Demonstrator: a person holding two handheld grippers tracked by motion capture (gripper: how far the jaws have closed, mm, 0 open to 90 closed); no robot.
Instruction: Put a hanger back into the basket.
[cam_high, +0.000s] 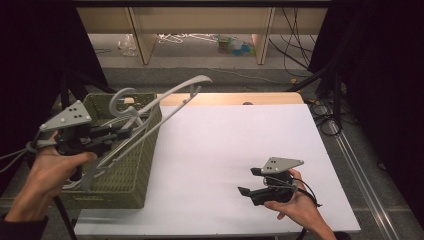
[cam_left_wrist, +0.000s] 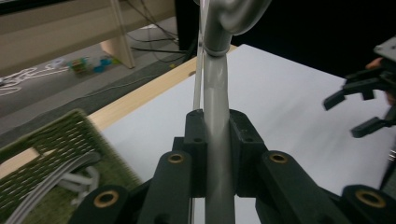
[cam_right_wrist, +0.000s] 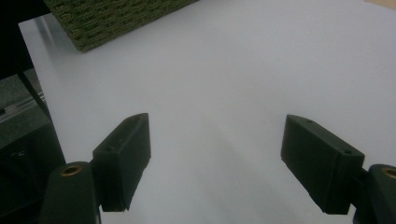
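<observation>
My left gripper (cam_high: 127, 131) is shut on a grey plastic clothes hanger (cam_high: 165, 100) and holds it tilted in the air above the green woven basket (cam_high: 135, 170) at the table's left. In the left gripper view the hanger's neck (cam_left_wrist: 217, 93) is pinched between the two black pads, with its hook curving off the top edge. More grey hangers (cam_left_wrist: 56, 175) lie inside the basket (cam_left_wrist: 46, 144). My right gripper (cam_high: 249, 181) rests low over the white table near the front right. Its jaws (cam_right_wrist: 217, 154) stand wide open with nothing between them.
The white table top (cam_high: 235, 140) stretches between the basket and my right hand, with a wooden strip (cam_high: 225, 98) along its far edge. Beyond it are shelf legs, cables and small clutter on the floor (cam_high: 230, 45). A corner of the basket (cam_right_wrist: 112, 18) sits ahead of my right gripper.
</observation>
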